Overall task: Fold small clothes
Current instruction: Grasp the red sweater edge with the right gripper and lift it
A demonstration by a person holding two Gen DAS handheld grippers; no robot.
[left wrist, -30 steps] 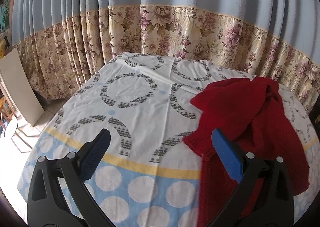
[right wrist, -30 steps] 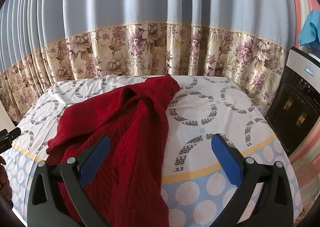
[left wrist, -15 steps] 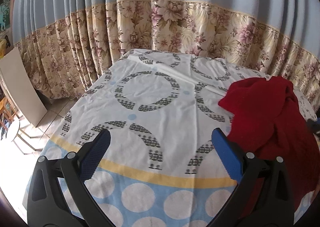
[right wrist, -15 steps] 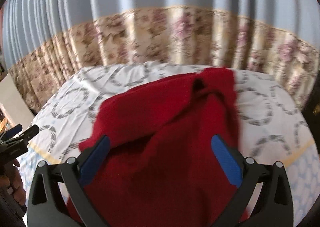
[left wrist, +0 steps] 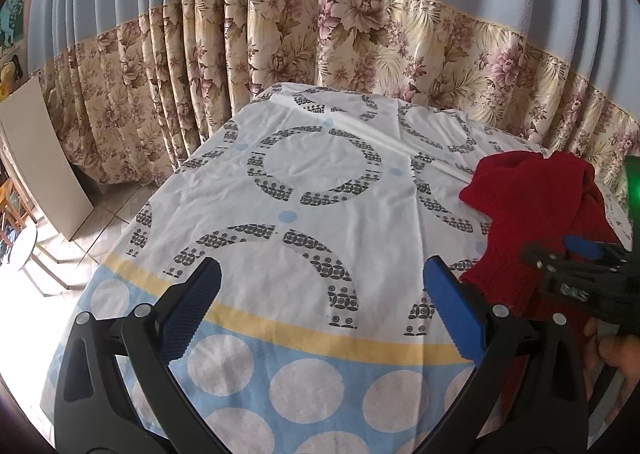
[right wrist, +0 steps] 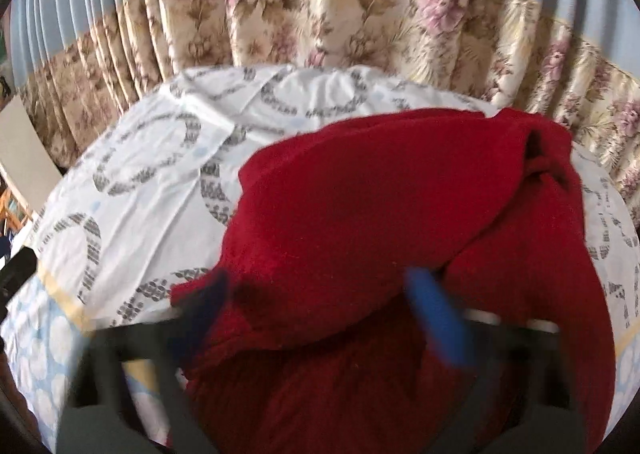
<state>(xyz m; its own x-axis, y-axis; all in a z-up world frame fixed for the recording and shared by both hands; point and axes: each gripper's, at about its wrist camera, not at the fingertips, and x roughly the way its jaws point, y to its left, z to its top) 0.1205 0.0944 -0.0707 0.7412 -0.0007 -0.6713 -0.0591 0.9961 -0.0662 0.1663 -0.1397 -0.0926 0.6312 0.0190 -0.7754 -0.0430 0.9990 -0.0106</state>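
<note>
Left wrist view: the left tongs (left wrist: 320, 294) hang spread and empty over the cloth-covered counter (left wrist: 304, 190); the red knit garment (left wrist: 532, 214) lies crumpled at the counter's right side.

Right wrist view: the right tongs (right wrist: 320, 294), blurred, stand spread over the garment's near edge, gripping nothing. Judged step: reaching to grasp. Next they should pinch an edge so the garment can be spread flat.

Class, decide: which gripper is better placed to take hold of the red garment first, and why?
Right. The right gripper hangs open directly over the red garment, while the left gripper faces bare tablecloth, with the garment off to its right.
</note>
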